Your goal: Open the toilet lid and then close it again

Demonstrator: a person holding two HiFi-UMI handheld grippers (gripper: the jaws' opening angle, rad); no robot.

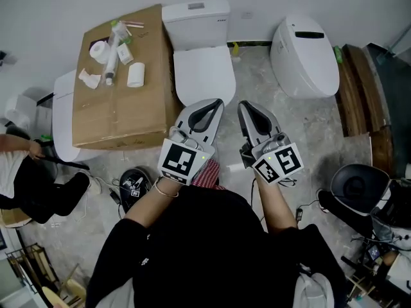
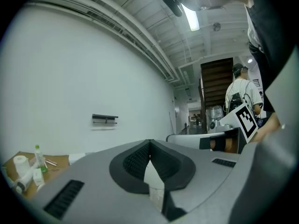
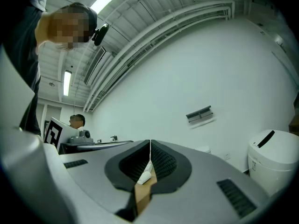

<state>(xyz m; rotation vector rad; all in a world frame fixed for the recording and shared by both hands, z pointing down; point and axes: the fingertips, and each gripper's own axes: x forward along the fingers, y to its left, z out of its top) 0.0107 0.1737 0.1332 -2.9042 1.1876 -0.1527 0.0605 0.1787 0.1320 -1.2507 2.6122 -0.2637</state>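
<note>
Grey floor [image 1: 302,124] | toilet lid [image 1: 204,76] down at 12 o'clock | left gripper [image 1: 215,104], right gripper [image 1: 245,108]: jaws together, empty, short of it | opening seemingly unstarted

Bare floor [image 1: 255,82] runs along the right side of the toilet lid [image 1: 204,76] and past its front edge, leaving an open lane between it and the second white toilet [image 1: 305,53], which stands well apart. On the left a cardboard box [image 1: 122,95] stands just beside the lid, its long edge close along that side, so room there is tight. The tank [image 1: 196,21] closes off the back.
</note>
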